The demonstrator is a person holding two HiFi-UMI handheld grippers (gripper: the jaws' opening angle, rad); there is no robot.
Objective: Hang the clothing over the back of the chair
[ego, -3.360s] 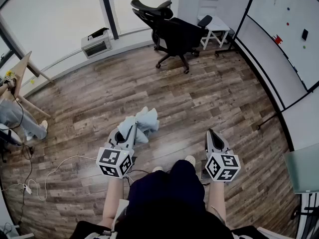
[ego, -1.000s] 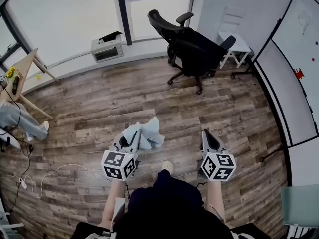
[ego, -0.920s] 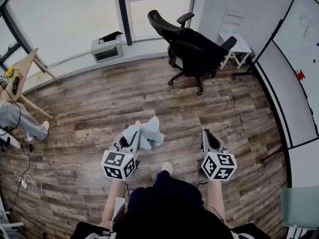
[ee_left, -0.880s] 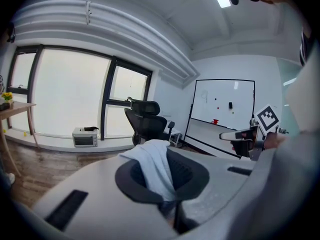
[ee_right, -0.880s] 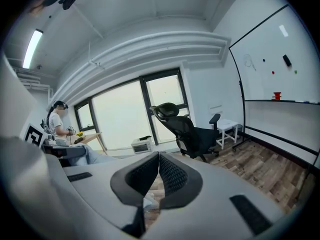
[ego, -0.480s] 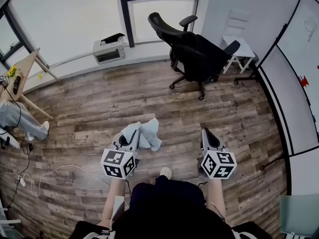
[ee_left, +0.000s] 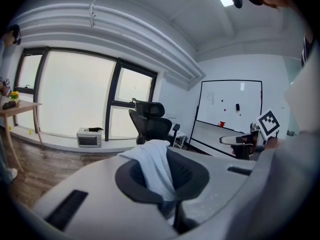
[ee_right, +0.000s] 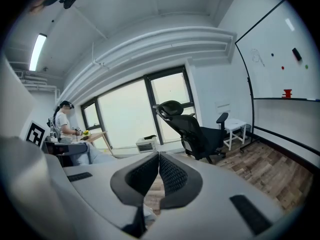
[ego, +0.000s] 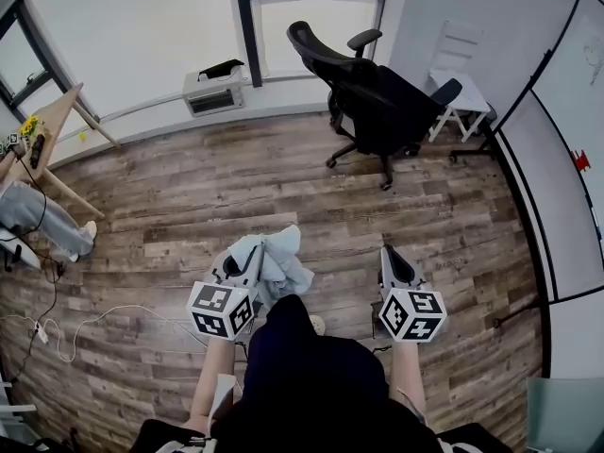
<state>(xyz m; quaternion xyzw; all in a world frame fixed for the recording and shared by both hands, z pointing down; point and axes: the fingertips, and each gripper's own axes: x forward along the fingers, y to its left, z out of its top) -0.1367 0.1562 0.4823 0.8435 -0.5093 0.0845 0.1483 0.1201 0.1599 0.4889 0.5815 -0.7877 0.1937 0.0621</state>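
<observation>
The left claw [ego: 253, 253] is pinched tight on the clothing [ego: 281, 259]. The clothing is a pale blue bundle that bunches up just past the claw's tips, near the person's legs and over the wooden floor [ego: 179, 192]. Far ahead and a bit to the right, by the window, stands the black chair [ego: 373, 97]. It is well apart from the clothing, so there is a walk to do first. The right claw [ego: 389, 253] is closed as well, with nothing in it. The clothing could slip out on the way, because only a small bit of it seems to be pinched. It is also all scrunched up, so it might land on the chair back as a lump and slide off. The chair has wheels, so a push could make it roll or spin away.
</observation>
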